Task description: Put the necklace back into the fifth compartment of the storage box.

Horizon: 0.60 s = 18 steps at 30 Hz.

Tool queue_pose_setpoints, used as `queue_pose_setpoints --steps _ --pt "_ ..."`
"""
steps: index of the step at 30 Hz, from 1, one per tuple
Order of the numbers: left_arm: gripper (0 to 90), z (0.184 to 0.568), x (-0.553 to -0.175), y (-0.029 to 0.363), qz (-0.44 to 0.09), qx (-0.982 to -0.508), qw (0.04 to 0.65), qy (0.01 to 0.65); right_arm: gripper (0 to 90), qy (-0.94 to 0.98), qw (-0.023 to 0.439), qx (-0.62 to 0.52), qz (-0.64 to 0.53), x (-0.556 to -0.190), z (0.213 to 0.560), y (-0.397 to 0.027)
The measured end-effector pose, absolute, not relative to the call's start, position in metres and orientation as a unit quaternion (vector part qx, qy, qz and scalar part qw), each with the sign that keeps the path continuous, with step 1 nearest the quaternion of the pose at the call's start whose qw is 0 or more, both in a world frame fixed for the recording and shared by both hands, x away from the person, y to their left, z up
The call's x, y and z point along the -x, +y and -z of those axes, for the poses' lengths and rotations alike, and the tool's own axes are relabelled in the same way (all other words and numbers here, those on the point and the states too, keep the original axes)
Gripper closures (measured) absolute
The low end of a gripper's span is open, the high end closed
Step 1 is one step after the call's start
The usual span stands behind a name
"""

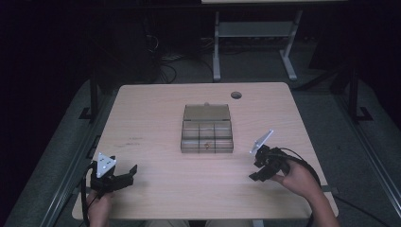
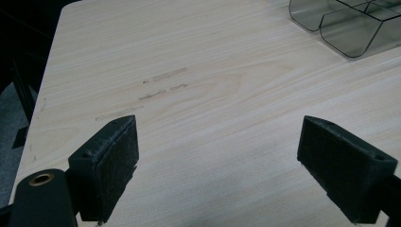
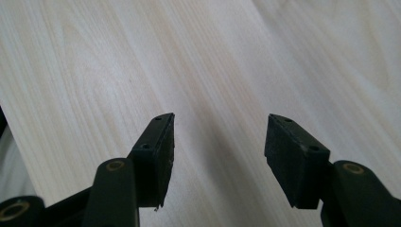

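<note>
A clear smoky plastic compartment box (image 1: 207,136) sits at the middle of the light wood table (image 1: 156,109), its lid tipped back open. A small brownish item lies in one front compartment. My left gripper (image 1: 128,174) rests near the front left edge, jaws wide open with bare wood between them (image 2: 217,151); the box's corner (image 2: 345,23) is far off at upper right. My right gripper (image 1: 255,176) hovers low at the front right, pointing toward the table's front, open with nothing between its jaws (image 3: 218,142).
A round cable hole (image 1: 236,95) lies near the table's far edge. Scuff marks (image 2: 163,85) streak the wood ahead of the left gripper. Behind the table stands a grey desk frame (image 1: 255,38) on a dark floor with cables.
</note>
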<state>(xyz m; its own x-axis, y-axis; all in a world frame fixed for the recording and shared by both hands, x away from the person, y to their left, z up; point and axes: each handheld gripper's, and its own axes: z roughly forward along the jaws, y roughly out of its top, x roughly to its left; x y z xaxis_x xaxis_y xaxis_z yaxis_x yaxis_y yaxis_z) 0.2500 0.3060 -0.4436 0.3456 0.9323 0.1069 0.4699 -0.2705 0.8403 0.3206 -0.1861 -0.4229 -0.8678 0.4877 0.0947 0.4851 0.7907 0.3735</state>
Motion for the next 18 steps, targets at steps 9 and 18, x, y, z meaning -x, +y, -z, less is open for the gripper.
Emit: queue_pose_setpoints --steps 9,18 --pt "13.0 0.445 -0.25 0.302 -0.314 -0.735 0.37 0.473 42.9 0.942 0.008 -0.264 -0.207 -0.306 0.429 -0.196" --pt "13.0 0.444 -0.249 0.299 -0.313 -0.74 0.369 0.467 42.7 0.939 0.011 -0.268 -0.215 -0.288 0.437 -0.202"
